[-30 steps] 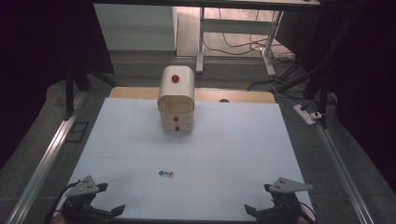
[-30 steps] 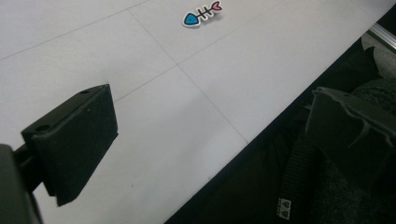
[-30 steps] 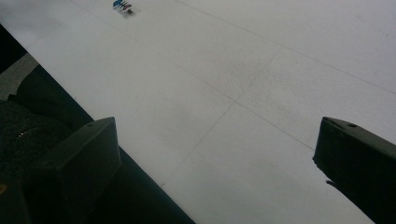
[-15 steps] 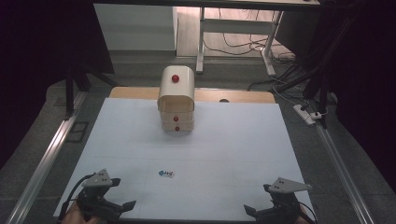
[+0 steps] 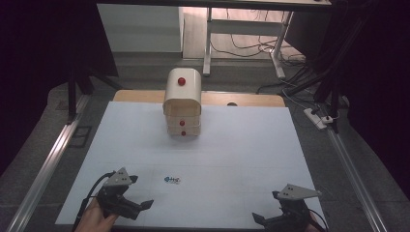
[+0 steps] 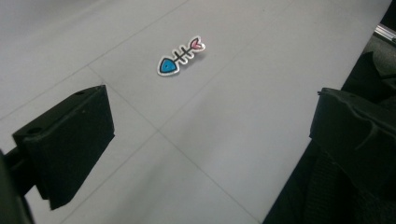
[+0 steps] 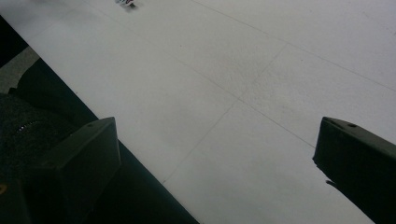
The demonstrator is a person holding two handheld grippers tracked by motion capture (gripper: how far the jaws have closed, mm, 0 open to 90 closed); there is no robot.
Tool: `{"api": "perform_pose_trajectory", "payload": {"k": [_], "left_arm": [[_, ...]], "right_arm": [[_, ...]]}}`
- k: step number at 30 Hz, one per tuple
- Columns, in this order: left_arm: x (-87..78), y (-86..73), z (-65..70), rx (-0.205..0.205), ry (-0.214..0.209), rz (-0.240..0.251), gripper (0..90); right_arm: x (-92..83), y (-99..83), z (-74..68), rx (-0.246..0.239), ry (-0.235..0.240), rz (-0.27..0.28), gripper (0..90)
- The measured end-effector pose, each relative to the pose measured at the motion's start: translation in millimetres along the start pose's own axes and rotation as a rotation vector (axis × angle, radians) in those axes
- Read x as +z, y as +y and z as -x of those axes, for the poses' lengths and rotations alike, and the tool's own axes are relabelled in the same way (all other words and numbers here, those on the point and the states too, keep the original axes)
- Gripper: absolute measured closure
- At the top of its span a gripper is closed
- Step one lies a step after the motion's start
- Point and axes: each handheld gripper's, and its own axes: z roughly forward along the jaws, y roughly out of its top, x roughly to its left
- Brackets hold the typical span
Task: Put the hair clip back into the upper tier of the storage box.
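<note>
Overhead forward-down; tool views close over table (image 5: 241, 145).

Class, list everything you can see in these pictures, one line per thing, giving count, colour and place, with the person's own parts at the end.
Fish-bone sticker: one, blue head, pink tail, flat on the sheet near the front, closer to the left gripper.
Small drawer cabinet: one, cream with red knobs, rounded top, standing at the far middle of the sheet.
White sheet: one, covering the table.
Wooden table edge: one, tan, showing beyond the sheet.
Power strip: one, white, on the floor to the right.
Left gripper: one, black, jaws open, front left.
Right gripper: one, black, jaws open, front right.
Hand: one, holding the left gripper.
</note>
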Motion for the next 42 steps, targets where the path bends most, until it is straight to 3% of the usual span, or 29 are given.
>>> {"api": "perform_pose_trajectory", "payload": {"k": [14, 18, 30, 36, 42], "left_arm": [[29.2, 21.2, -3.7, 0.001, -0.055, -0.038, 0.1], [37.3, 27.7, -4.7, 0.021, -0.032, -0.063, 0.2], [66.2, 42.2, -14.8, 0.064, -0.061, -0.106, 0.2], [82.7, 48.1, -17.1, 0.113, -0.073, -0.133, 0.0], [100.8, 50.5, -19.4, 0.15, -0.055, -0.165, 0.0]], "right_arm": [[0.6, 0.2, -0.6, -0.008, 0.001, -0.008, 0.4], [0.9, 0.2, -0.9, -0.01, 0.0, -0.008, 0.4], [1.3, 0.3, -0.9, -0.018, 0.005, -0.015, 0.5], [1.4, 0.3, -1.1, -0.02, 0.006, -0.015, 0.5], [1.4, 0.3, -1.1, -0.02, 0.008, -0.016, 0.5]]}}
